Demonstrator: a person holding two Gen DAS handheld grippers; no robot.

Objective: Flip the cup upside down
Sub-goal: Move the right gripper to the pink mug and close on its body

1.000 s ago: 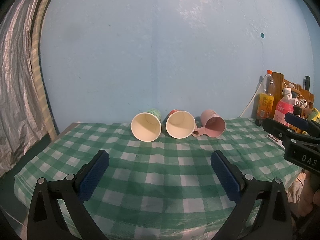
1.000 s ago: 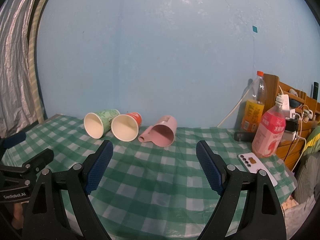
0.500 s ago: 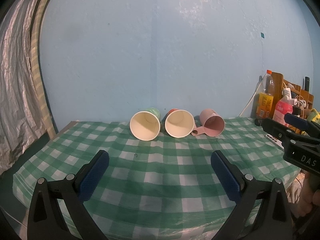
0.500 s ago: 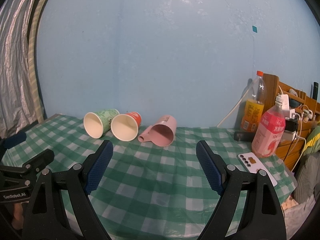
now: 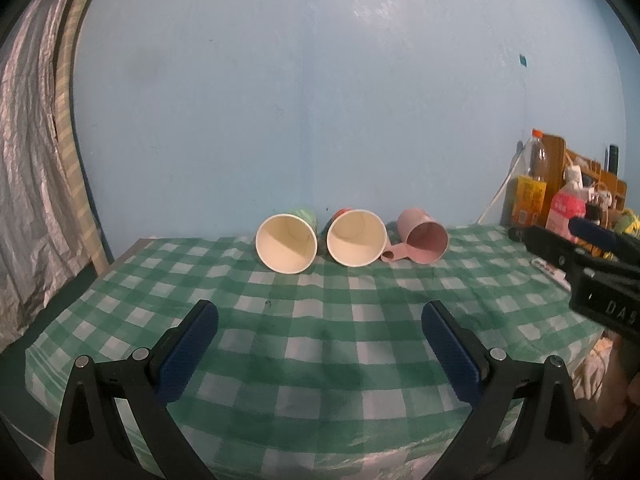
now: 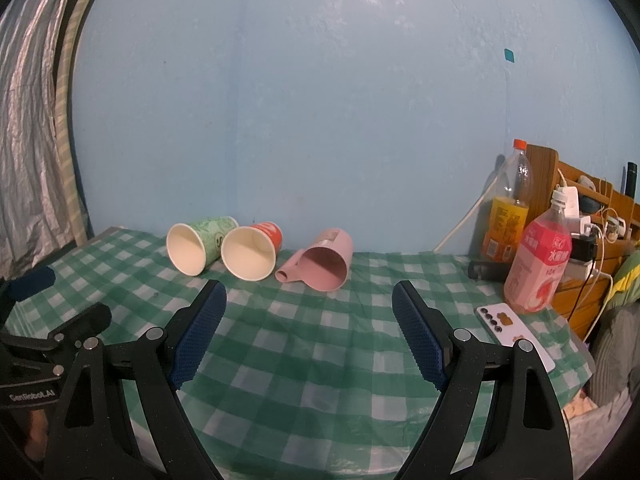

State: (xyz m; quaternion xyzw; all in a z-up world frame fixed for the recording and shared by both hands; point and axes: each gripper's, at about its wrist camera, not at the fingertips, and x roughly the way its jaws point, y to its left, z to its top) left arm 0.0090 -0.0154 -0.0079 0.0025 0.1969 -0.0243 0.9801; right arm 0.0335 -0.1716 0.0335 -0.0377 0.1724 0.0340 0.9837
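Two hand-held grippers are in my hands, both spread wide with nothing between their blue pads. My left hand-held gripper (image 5: 320, 316) hovers over the near part of the bench (image 5: 320, 360), which wears a green-and-white checked cloth. My right hand-held gripper (image 6: 309, 300) hangs over the same cloth, further to the right, and each one shows at the edge of the other's view.

Beyond the fingertips, near the far edge of the bench and close to the blue wall (image 6: 320, 100), three cups lie on their sides in a row with their mouths turned toward me. On the left is the green paper cup (image 6: 196, 246), just beside it the red paper cup (image 6: 252, 252), their rims almost touching. To the right lies the pink mug (image 6: 326, 262), its handle resting on the cloth and pointing toward the red paper cup. None of them is touched by either gripper.

At the right end of the bench stand an orange drink bottle (image 6: 506, 216) and a pink drink bottle (image 6: 538, 264), with a white phone (image 6: 516, 336) lying flat in front of them. A silver curtain (image 5: 28, 180) hangs on the left.
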